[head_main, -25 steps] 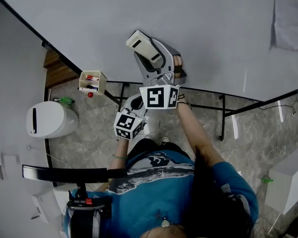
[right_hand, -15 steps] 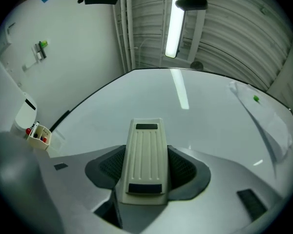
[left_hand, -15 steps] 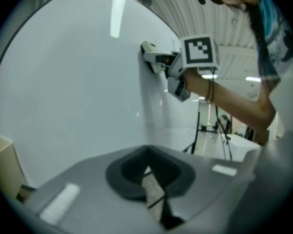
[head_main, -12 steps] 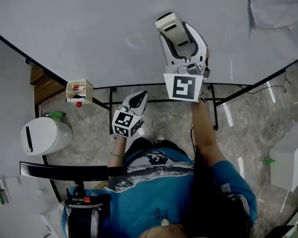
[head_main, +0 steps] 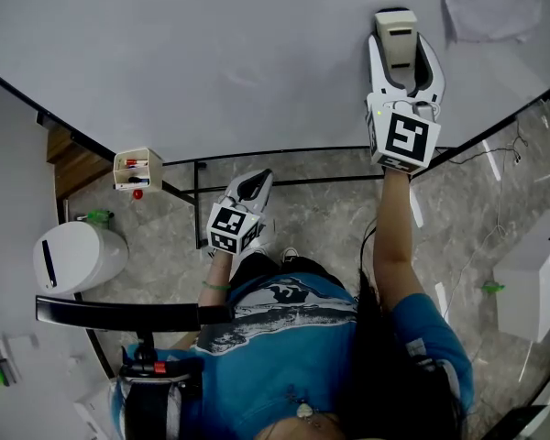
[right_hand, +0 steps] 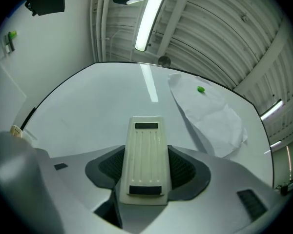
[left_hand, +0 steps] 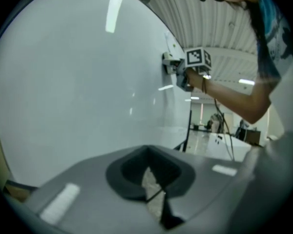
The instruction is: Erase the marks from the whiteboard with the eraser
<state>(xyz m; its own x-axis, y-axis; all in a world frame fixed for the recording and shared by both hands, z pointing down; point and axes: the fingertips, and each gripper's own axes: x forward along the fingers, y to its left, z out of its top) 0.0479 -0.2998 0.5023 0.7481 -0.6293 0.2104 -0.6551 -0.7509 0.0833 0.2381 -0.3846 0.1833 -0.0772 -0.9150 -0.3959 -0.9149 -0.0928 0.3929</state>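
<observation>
The whiteboard (head_main: 211,53) fills the top of the head view; a faint grey trace shows near its middle, too dim to read. A cream eraser (head_main: 396,33) lies flat against the board at the upper right, and my right gripper (head_main: 401,62) is shut on it. In the right gripper view the eraser (right_hand: 145,150) sticks out between the jaws toward the whiteboard (right_hand: 83,111). My left gripper (head_main: 254,183) hangs low near the person's body, away from the board, shut with nothing in it. In the left gripper view the left gripper (left_hand: 154,186) shows only a thin slit.
A crumpled paper sheet (head_main: 490,7) hangs on the board right of the eraser, pinned by a green magnet (right_hand: 200,89). A small box with markers (head_main: 137,168) hangs at the board's lower left. The stand's black bars (head_main: 197,200), a white bin (head_main: 78,255) and a white box (head_main: 532,282) stand on the floor.
My right gripper has swept the eraser across the board to the right and upward. The left gripper has hardly moved.
</observation>
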